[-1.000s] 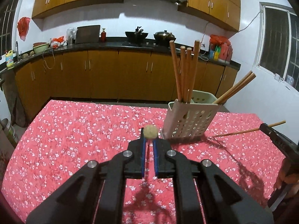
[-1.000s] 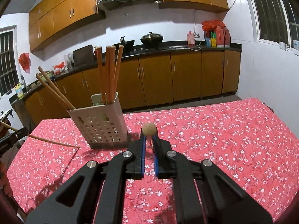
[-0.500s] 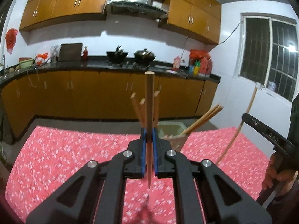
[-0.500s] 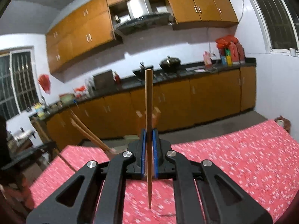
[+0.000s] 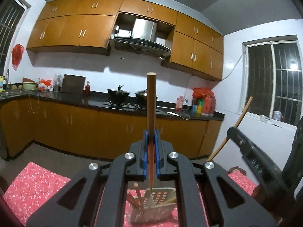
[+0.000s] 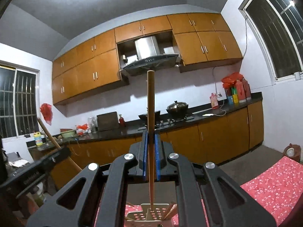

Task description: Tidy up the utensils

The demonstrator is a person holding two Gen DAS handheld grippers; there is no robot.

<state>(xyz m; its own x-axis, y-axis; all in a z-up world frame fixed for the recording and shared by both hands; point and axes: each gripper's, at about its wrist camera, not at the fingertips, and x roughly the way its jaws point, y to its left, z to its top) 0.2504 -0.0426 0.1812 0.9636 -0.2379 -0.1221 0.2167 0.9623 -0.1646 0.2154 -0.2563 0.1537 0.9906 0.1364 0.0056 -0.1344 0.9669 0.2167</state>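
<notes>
My left gripper [image 5: 151,134] is shut on a wooden chopstick [image 5: 151,104] that stands upright, its thin tip just above the white perforated holder [image 5: 157,208]. My right gripper [image 6: 151,134] is shut on a second chopstick [image 6: 151,113], also upright, with its tip over the same holder [image 6: 140,216]. Other chopsticks [image 5: 137,191] lean inside the holder. The holder stands on the table with the red floral cloth [image 5: 34,185]. Each gripper shows at the edge of the other's view, the right one [image 5: 246,151] with its slanted chopstick [image 5: 242,113].
Beyond the table run a dark kitchen counter [image 5: 75,98] with a wok and pots, brown cabinets and a range hood [image 5: 140,41]. A barred window [image 5: 274,79] is at the right. A small jar [image 6: 291,151] sits past the table's far corner.
Both grippers rose and tipped up from looking down at the table to about level. The chopsticks now stand upright, and the holder has dropped from ahead to below the fingers.
</notes>
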